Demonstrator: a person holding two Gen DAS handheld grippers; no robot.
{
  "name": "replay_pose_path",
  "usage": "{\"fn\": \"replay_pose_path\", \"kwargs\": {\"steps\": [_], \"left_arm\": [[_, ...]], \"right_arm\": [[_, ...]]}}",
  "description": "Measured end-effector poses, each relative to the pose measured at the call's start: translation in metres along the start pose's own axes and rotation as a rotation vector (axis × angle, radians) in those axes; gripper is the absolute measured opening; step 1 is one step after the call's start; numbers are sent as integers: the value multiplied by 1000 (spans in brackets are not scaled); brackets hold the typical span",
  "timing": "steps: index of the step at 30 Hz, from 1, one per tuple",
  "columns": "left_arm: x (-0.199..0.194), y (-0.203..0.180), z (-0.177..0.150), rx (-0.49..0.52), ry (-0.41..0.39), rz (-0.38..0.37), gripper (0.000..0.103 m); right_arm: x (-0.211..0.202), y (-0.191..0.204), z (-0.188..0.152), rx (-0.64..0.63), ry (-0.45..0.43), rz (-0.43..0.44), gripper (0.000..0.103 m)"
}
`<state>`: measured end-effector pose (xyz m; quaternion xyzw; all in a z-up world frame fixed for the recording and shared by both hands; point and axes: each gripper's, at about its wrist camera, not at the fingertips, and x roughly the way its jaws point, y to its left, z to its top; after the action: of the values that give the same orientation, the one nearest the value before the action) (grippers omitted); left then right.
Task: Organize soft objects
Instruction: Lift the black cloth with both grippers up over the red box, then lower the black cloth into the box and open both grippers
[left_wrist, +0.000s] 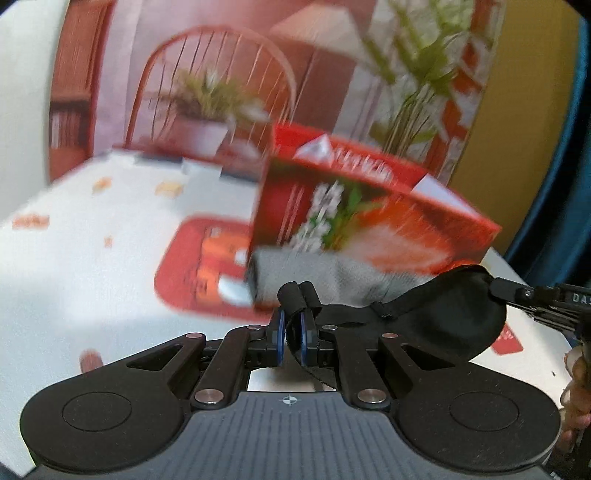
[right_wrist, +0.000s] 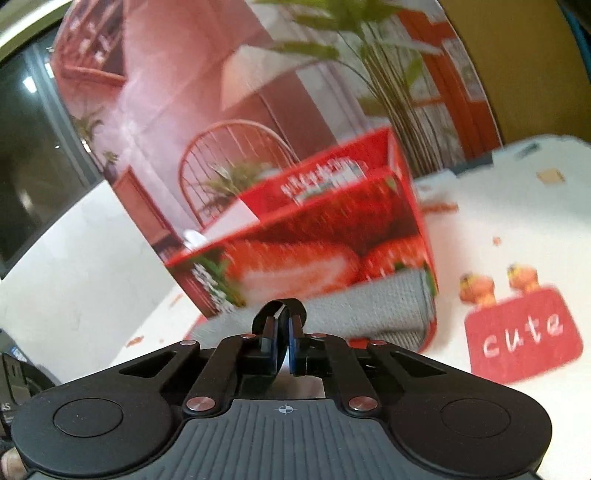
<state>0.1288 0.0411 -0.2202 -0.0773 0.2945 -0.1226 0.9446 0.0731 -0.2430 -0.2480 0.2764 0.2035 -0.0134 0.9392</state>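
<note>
A black sleep mask (left_wrist: 461, 317) hangs stretched between both grippers above the table. My left gripper (left_wrist: 293, 295) is shut on the mask's black strap (left_wrist: 295, 301), which loops over the fingertips. From the right of the left wrist view my right gripper (left_wrist: 495, 286) pinches the mask's far end. In the right wrist view the right gripper (right_wrist: 281, 317) is shut on a fold of that black fabric (right_wrist: 284, 306). Just behind stands an open red box printed with strawberries (left_wrist: 369, 221) (right_wrist: 332, 251). A grey knitted cloth (left_wrist: 332, 273) (right_wrist: 369, 306) lies against its front.
The white tablecloth (left_wrist: 92, 266) carries red printed patches, one reading "cute" (right_wrist: 522, 332). A printed backdrop with a chair and plants (left_wrist: 221, 81) rises behind the box. A person's hand (left_wrist: 576, 376) shows at the right edge. Both views are motion-blurred.
</note>
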Motion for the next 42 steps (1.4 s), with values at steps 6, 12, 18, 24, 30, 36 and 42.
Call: {"fn": "replay_pose_path", "kwargs": {"steps": [6,12,18,24,30,36,42], "left_arm": [[-17,-9,24,20,-94,-15,9],[-28,-22,66,53,-198,-42,9],[-10,-42,119,99,-265,-60,9],[33,-62,159,162,-279,-34,8],[88,-73,166,227,-214,5,8],[133,-62,147,233,-57,26,8],[144,-49,140,242,15,42,9]], "right_arm": [[-10,17,24,-78,-52,14,5],[-15,31,65,-139,-124,36,5],[-2,38,112,-196,-181,29,5],[33,31,145,-240,-190,-34,5],[72,13,150,-258,-149,-114,5],[105,1,131,-301,-40,-161,5],[116,-3,118,-306,17,-173,5]]}}
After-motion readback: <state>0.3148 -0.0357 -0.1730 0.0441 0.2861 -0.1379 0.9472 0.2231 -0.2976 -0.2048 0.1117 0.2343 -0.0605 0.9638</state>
